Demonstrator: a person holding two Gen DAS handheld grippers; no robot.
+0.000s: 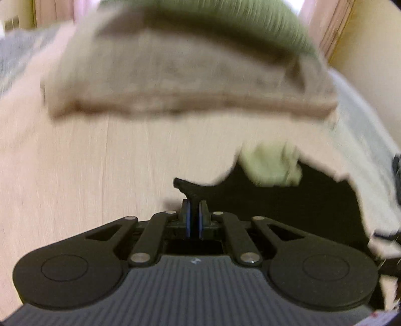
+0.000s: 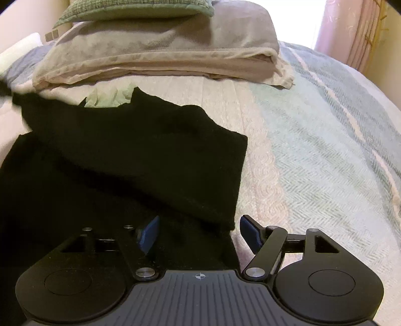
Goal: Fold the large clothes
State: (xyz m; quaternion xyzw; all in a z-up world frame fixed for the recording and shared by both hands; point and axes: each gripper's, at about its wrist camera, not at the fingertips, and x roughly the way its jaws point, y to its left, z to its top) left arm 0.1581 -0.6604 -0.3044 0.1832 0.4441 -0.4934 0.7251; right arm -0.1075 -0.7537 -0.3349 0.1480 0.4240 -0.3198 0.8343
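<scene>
A large black garment (image 2: 140, 155) lies on the bed, its upper layer folded over at a slant. My right gripper (image 2: 199, 233) is open just above the garment's near right edge, blue pads (image 2: 150, 234) spread wide with black cloth between them. In the blurred left wrist view my left gripper (image 1: 194, 213) is shut on a corner of the black garment (image 1: 288, 200), a pinch of cloth sticking up between the pads. A pale green cloth (image 1: 270, 165) lies at the garment's far edge and shows too in the right wrist view as pale green cloth (image 2: 107, 96).
A stack of folded beige bedding (image 2: 160, 55) with a green cushion (image 2: 135, 10) on top sits at the head of the bed. The bedspread (image 2: 313, 150) is pink and pale blue. Pink curtains (image 2: 351, 30) hang at the right.
</scene>
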